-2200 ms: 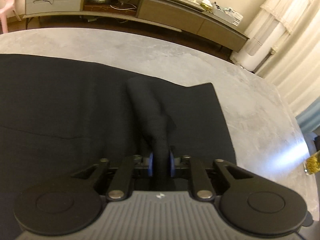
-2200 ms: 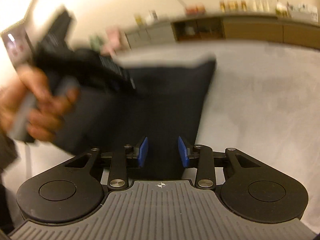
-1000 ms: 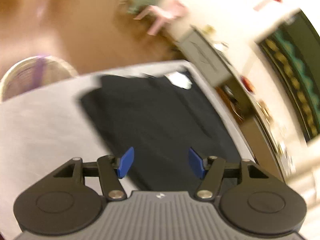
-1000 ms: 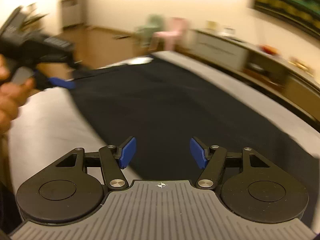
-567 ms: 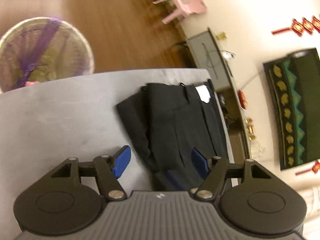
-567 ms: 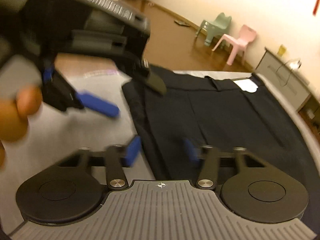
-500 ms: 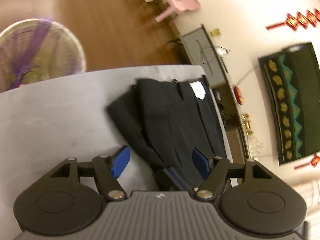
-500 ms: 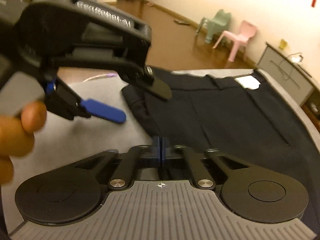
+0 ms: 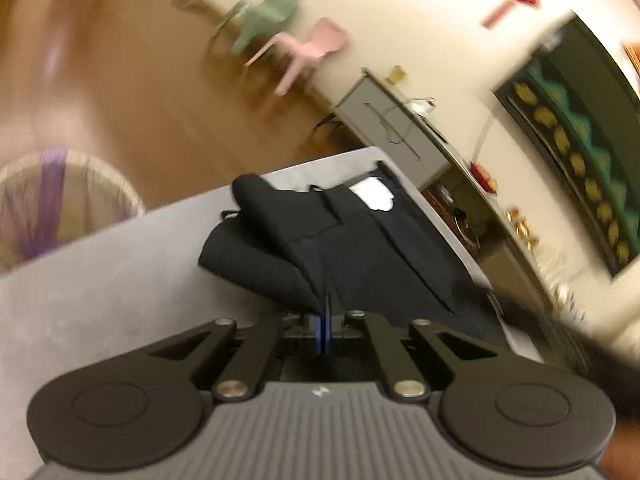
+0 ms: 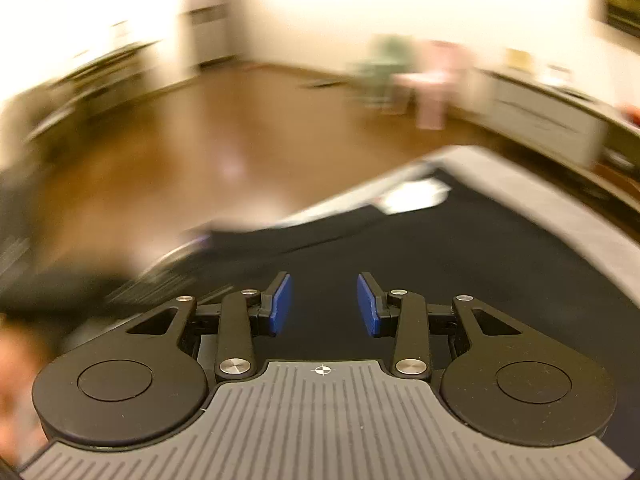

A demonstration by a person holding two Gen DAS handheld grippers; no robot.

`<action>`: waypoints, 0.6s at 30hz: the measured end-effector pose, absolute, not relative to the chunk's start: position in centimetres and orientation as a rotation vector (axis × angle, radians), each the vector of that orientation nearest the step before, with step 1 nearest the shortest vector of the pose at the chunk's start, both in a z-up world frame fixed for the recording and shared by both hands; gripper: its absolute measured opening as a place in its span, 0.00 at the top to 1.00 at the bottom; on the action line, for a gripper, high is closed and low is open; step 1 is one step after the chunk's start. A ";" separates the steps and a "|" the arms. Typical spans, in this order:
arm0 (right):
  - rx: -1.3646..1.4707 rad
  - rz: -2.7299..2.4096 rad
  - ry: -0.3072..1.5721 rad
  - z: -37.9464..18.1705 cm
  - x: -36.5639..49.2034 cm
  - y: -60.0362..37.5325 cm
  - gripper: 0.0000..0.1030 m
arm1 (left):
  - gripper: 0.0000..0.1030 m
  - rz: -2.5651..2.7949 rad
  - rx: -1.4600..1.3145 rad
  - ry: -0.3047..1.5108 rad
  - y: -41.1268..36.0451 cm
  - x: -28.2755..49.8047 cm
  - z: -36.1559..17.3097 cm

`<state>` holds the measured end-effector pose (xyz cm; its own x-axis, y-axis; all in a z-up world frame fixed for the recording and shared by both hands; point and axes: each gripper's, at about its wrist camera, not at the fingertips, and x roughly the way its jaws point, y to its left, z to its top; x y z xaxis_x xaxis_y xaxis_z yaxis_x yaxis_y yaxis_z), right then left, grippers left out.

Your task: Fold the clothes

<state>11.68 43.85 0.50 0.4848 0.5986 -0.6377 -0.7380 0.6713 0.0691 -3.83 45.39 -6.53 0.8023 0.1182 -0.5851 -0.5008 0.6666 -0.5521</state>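
Note:
Black trousers [image 9: 360, 248] lie on the grey table [image 9: 100, 300], waistband and white label [image 9: 372, 194] at the far end. My left gripper [image 9: 325, 308] is shut on the trousers' near side edge, and a fold of cloth rises to the pinched blue pads. In the right wrist view the same trousers [image 10: 480, 248] spread under my right gripper [image 10: 324, 304]. Its jaws are opening, and the blue pads [image 10: 280, 304] stand apart with nothing pressed between them. That view is heavily blurred.
A woven basket with purple cloth [image 9: 48, 200] stands on the floor left of the table. Pink [image 9: 312, 48] and green small chairs and a grey sideboard [image 9: 396, 132] line the far wall. A blurred dark shape and a hand [image 10: 24, 352] fill the right view's left edge.
The left gripper went from wide open to shut on the trousers' edge, pulling up a fold. The right gripper, shut half a second ago, now stands apart and its view has swung.

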 end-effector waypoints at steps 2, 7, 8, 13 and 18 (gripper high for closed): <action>-0.223 0.675 0.750 -0.9 16.9 43.9 0.67 | 0.98 0.364 -0.666 0.545 43.7 -3.3 -5.6; -0.232 0.519 0.893 -4.9 24.3 43.4 0.69 | 0.98 0.327 -0.442 0.528 39.8 -2.8 -3.9; -0.225 0.528 0.917 -4.9 25.0 43.6 0.67 | 0.98 0.303 -0.391 0.524 38.8 -2.7 -3.7; -0.250 0.599 0.968 -1.1 26.4 46.4 0.51 | 0.98 0.238 -0.080 0.516 33.9 -2.3 -4.0; -0.252 0.789 0.972 3.6 25.2 52.2 0.17 | 0.98 0.195 0.071 0.533 30.6 -2.1 -4.5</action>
<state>25.16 52.20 3.62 0.3178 0.4848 -0.8149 -0.6978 0.7015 0.1452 -2.06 30.60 -4.48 0.8431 0.2026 -0.4981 -0.1660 0.9791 0.1174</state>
